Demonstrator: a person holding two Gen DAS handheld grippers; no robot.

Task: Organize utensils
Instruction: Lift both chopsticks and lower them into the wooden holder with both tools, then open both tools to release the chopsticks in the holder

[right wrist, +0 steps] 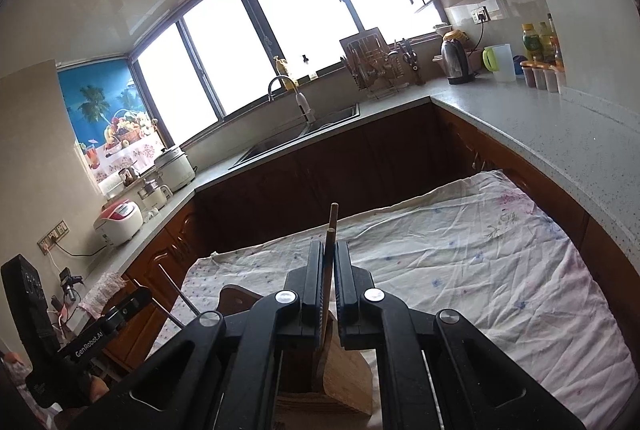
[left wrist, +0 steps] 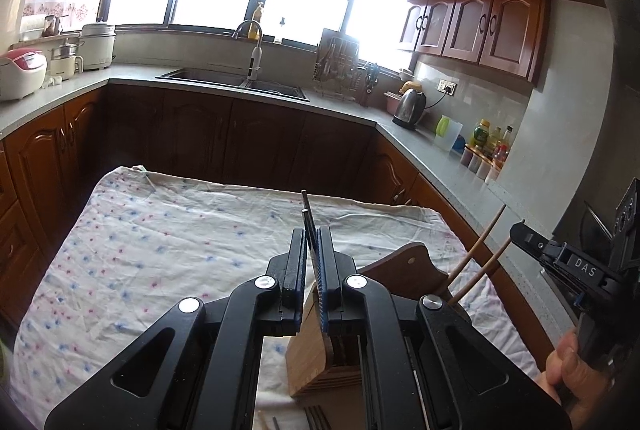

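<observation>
A wooden utensil holder (left wrist: 316, 350) stands on a floral cloth (left wrist: 160, 250) on the table. My left gripper (left wrist: 310, 236) is shut on thin dark metal chopsticks (left wrist: 306, 214) and holds them over the holder. My right gripper (right wrist: 330, 248) is shut on wooden chopsticks (right wrist: 331, 226) whose lower ends reach into the holder (right wrist: 340, 386). In the left wrist view the wooden chopsticks (left wrist: 480, 254) slant up at the right beside the right gripper (left wrist: 560, 254). In the right wrist view the left gripper (right wrist: 104, 326) and the metal chopsticks (right wrist: 176, 294) show at the left.
A fork (left wrist: 316, 418) lies on the cloth below the holder. Grey counters (left wrist: 440, 158) with a sink (left wrist: 236, 78), kettle (left wrist: 410, 106), rice cooker (left wrist: 20, 78) and bottles (left wrist: 488, 146) surround the table. Wooden cabinets (left wrist: 480, 26) hang at the right.
</observation>
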